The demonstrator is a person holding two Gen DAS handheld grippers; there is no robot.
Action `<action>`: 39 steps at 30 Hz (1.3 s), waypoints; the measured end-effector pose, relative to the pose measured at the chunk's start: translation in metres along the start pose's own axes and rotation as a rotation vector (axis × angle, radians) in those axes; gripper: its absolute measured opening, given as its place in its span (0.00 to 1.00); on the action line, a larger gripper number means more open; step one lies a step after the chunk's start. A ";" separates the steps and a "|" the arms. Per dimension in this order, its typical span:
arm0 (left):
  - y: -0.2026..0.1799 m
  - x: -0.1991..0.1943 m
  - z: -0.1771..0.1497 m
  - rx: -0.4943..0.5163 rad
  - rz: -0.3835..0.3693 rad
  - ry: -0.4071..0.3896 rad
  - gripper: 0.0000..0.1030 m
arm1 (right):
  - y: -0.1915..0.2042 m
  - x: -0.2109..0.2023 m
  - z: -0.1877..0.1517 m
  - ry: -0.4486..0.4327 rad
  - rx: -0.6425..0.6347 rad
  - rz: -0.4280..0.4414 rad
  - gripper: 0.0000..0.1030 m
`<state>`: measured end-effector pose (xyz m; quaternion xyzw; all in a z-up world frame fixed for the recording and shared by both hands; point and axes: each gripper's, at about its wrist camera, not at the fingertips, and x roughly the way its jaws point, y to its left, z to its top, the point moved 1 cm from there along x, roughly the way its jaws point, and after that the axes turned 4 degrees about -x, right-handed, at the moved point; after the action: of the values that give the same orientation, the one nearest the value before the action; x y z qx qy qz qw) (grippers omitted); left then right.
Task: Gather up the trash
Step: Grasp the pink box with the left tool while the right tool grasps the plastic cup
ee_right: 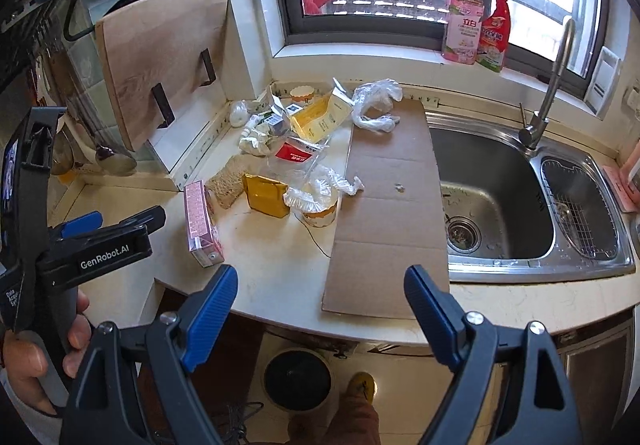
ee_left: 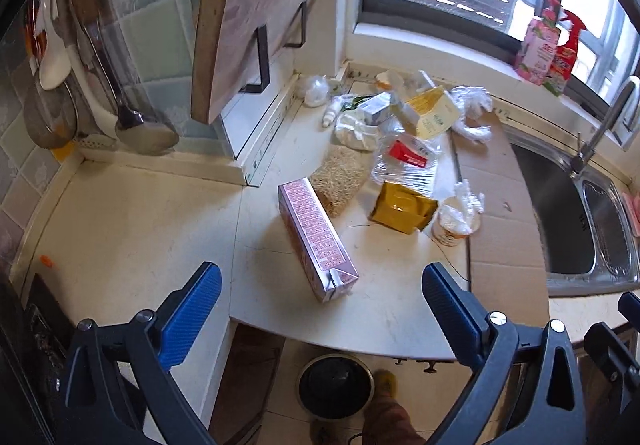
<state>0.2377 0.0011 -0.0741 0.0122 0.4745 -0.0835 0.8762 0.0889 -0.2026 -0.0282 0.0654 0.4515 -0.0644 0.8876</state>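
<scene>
Left gripper: jaws wide, empty, astride the carton's near end.
Pink carton: long axis toward counter's front edge.
Right gripper: spread, empty (farther off).

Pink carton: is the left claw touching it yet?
Apart. In the left wrist view the left claw stands open, and bare countertop shows between each blue finger and the pink carton.

Glossy pink carton is catching the light on the smooth, matt pale countertop. Matt brown cardboard is lying flat, crinkly clear plastic is shining far back, and the brushed steel sink is gleaming right.
</scene>
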 end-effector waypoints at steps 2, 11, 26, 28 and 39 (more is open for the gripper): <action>0.003 0.020 0.005 -0.034 0.011 0.038 0.97 | -0.006 0.019 0.011 0.025 -0.008 0.027 0.83; 0.006 0.108 0.013 -0.177 0.091 0.202 0.97 | -0.026 0.120 0.057 0.169 -0.080 0.166 0.83; 0.007 0.170 0.010 -0.262 0.179 0.299 0.91 | -0.003 0.231 0.068 0.327 -0.254 0.215 0.82; 0.010 0.173 0.010 -0.280 0.163 0.308 0.82 | -0.004 0.236 0.069 0.340 -0.269 0.209 0.72; 0.013 0.175 -0.014 -0.325 0.072 0.330 0.34 | -0.010 0.223 0.070 0.295 -0.315 0.186 0.36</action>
<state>0.3223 -0.0079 -0.2283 -0.0984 0.6180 0.0285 0.7795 0.2728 -0.2367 -0.1691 -0.0238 0.5730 0.0989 0.8132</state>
